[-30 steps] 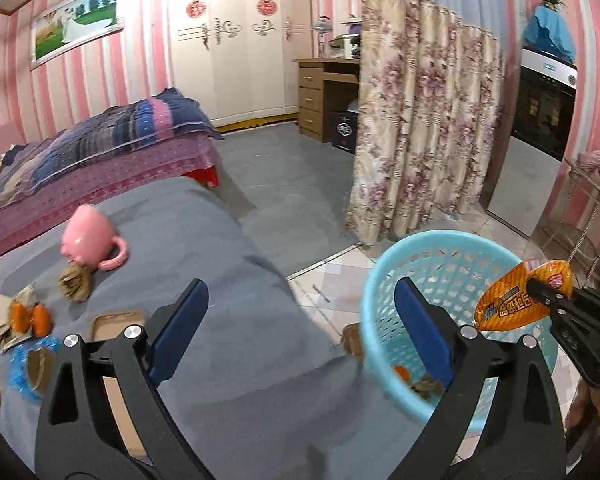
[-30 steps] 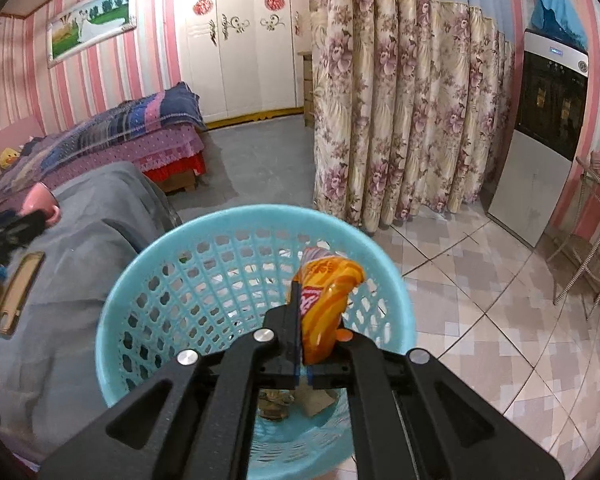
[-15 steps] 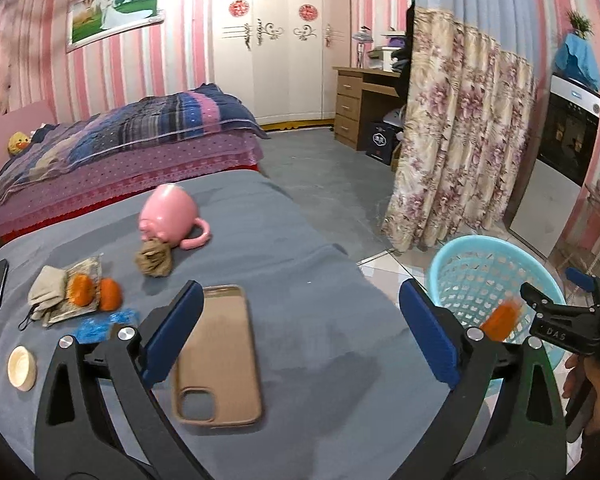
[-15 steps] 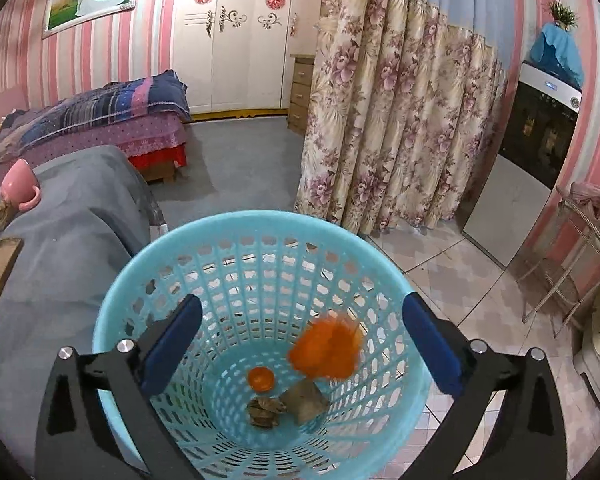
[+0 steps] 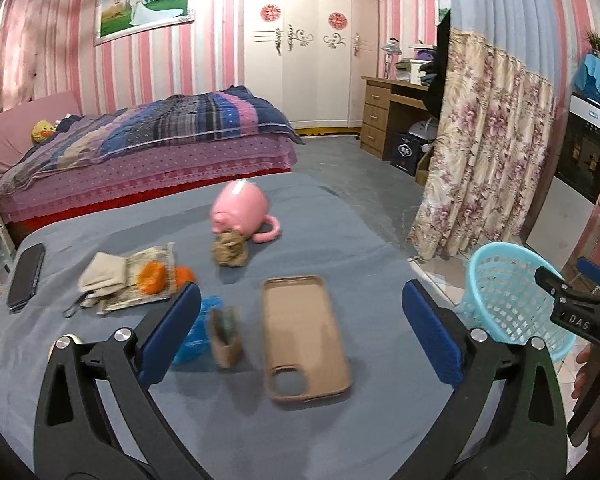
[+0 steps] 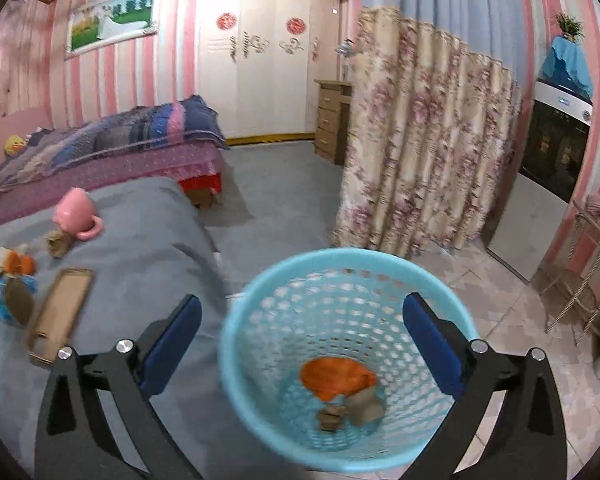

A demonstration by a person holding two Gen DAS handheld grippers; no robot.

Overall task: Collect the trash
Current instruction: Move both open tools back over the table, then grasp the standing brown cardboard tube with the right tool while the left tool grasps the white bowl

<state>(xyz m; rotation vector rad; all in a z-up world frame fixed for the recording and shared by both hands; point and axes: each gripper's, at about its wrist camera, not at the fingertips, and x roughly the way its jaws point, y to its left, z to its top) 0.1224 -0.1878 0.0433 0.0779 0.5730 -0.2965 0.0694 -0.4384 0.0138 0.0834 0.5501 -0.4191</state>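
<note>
A light blue trash basket [image 6: 260, 292] stands on the tiled floor beside the grey table; it also shows in the left wrist view [image 5: 500, 280]. Inside lie an orange snack wrapper [image 6: 336, 376] and brown scraps [image 6: 352, 408]. My right gripper [image 6: 300, 340] is open and empty above the basket. My left gripper [image 5: 300, 328] is open and empty above the grey table [image 5: 340, 240]. On the table lie a crumpled brown paper ball [image 5: 230, 250], orange peels [image 5: 152, 278], a blue wrapper [image 5: 198, 328] and a small brown packet [image 5: 226, 338].
A tan phone case [image 5: 304, 336], a pink mug on its side [image 5: 242, 210], a dark phone [image 5: 26, 276] and a beige cloth [image 5: 102, 278] lie on the table. A bed [image 5: 140, 148] stands behind, a floral curtain [image 5: 480, 152] to the right.
My right gripper opened and the orange wrapper dropped into the basket. My left gripper swung left from the basket to over the table items.
</note>
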